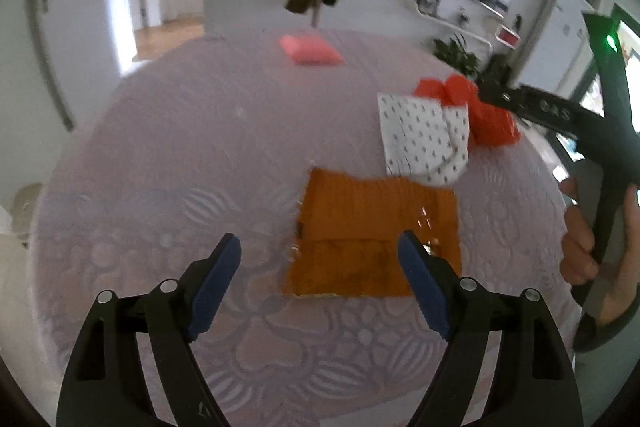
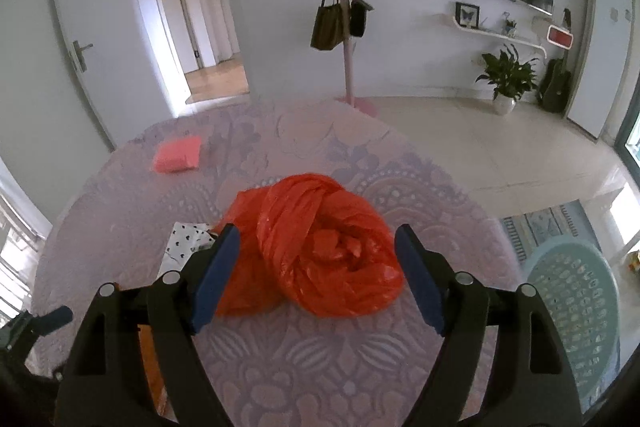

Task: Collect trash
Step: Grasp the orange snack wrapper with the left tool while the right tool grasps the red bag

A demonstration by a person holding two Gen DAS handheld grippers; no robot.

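Note:
A crumpled red plastic bag point(image 2: 320, 247) lies on the lilac embossed tablecloth point(image 2: 320, 367). My right gripper point(image 2: 318, 239) is open, its fingers on either side of the bag's near part, apart from it. The bag also shows in the left wrist view point(image 1: 480, 111), beside a white wrapper with dark spots point(image 1: 424, 141). An orange packet point(image 1: 376, 239) lies flat in front of my left gripper point(image 1: 320, 247), which is open and empty above the cloth. A pink pack point(image 1: 310, 49) lies at the far side; it also shows in the right wrist view point(image 2: 178, 155).
The round table's edge curves close on the right. A pale blue perforated basket point(image 2: 576, 307) stands on the floor at the right. A coat stand with bags point(image 2: 340, 23) and a potted plant point(image 2: 506, 79) stand beyond the table.

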